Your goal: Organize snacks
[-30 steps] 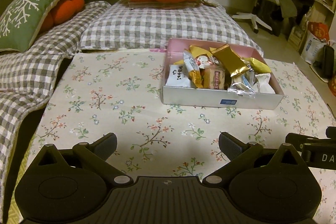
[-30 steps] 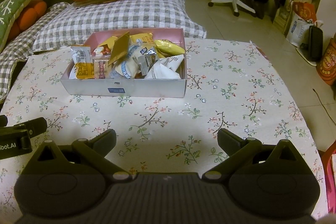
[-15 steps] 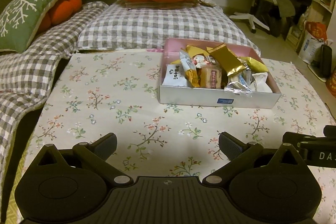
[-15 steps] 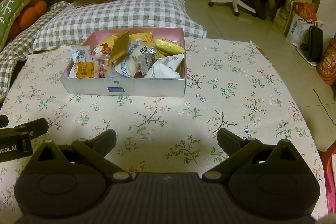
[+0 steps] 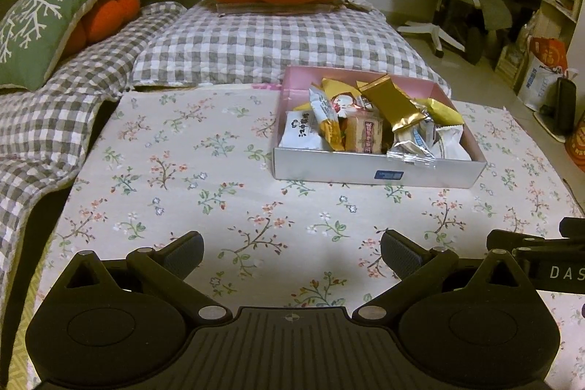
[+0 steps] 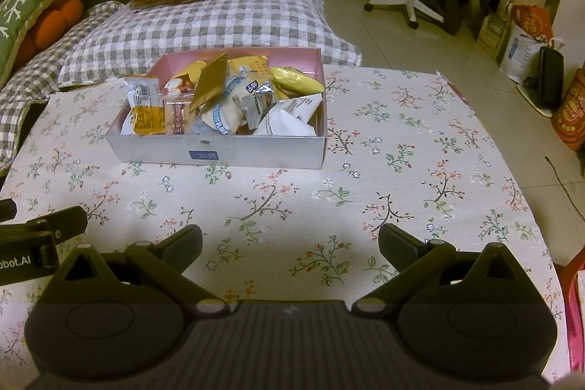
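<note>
Left claw [image 5: 292, 253] edged nearer one snack box [image 5: 369, 169]; both claws, right [image 6: 290, 249], gape empty; packets perhaps ten.

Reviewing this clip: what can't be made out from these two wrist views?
- Lower snacks in the silver cardboard box: buried under the top wrappers, both views.
- Small blue label on its front wall: text too small.
- Right gripper, seen from the left wrist view: cut off by the right edge.
</note>
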Demonstrator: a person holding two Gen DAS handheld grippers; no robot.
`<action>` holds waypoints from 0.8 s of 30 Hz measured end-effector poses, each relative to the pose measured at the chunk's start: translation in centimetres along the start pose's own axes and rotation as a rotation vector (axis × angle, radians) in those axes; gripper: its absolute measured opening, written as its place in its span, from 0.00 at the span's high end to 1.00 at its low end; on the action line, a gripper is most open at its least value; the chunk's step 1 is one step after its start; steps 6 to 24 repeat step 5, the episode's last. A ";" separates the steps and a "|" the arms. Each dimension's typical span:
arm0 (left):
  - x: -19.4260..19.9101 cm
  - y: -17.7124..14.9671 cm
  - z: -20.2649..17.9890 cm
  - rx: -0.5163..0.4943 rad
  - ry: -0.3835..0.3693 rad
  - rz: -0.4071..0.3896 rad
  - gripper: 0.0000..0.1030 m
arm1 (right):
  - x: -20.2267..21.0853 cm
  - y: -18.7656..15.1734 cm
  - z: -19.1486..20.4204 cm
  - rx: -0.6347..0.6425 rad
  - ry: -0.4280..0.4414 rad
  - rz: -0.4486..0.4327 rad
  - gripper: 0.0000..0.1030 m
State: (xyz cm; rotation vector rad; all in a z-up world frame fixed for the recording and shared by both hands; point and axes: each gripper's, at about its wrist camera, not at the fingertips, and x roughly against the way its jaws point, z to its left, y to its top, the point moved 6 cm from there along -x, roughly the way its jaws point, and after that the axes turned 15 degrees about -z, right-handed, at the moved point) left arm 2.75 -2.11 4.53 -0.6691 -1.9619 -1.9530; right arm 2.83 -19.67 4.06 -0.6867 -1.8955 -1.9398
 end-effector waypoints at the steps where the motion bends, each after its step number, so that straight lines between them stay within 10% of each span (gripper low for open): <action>1: 0.0 0.0 0.0 0.003 0.000 0.001 0.00 | 0.0 0.0 0.0 -0.001 0.000 0.001 0.00; 24: -0.1 -0.1 0.0 0.007 0.002 0.007 0.00 | 0.0 0.0 0.0 0.001 0.000 0.003 0.00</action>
